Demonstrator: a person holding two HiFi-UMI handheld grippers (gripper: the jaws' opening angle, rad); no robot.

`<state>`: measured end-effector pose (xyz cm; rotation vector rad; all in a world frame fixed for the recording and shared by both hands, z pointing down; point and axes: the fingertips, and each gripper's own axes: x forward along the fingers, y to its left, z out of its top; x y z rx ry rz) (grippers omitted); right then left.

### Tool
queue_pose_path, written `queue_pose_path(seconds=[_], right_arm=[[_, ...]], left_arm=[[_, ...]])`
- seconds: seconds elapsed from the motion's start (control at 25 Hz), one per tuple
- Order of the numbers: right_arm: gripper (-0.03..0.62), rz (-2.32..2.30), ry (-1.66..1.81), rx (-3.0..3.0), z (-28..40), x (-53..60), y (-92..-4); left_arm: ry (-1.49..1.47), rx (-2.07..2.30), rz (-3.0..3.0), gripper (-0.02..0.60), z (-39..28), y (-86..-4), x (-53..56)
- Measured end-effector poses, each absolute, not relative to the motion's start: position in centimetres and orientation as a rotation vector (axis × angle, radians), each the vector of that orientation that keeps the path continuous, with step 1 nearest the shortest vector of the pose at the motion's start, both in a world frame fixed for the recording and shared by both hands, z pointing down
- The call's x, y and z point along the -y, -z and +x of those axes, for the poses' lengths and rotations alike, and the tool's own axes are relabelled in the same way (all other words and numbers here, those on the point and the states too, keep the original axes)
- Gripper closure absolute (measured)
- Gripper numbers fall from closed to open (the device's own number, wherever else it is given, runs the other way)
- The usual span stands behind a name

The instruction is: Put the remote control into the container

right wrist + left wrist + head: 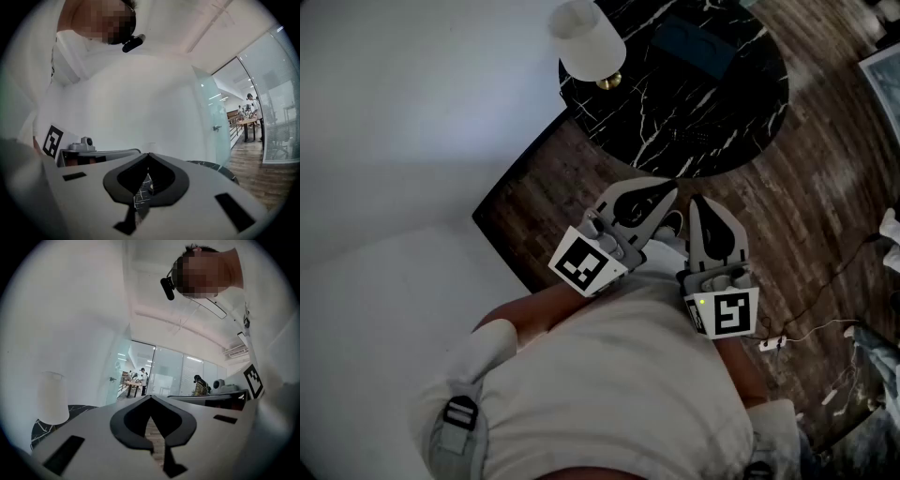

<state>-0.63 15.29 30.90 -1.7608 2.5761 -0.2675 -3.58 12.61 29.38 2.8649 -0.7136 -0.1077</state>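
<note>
Ahead of you, a round black marble table with white veins stands on a dark wood floor. A lamp with a white shade and a brass foot sits near the table's left edge. To your left lies a broad white surface. At your right, a white power strip and thin cables lie on the floor. Beyond a glass partition, people stand at a distant desk
</note>
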Motion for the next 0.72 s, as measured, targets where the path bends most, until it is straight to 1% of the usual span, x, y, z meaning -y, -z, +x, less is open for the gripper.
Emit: queue_pose_path(seconds=[0.72], right_arm=[[0.585, -1.783, 0.259, -2.546, 3.3, -16.1, -30.9]], left_arm=[[0.067, 0.746, 2.867, 0.58, -0.6, -29.7, -13.3]])
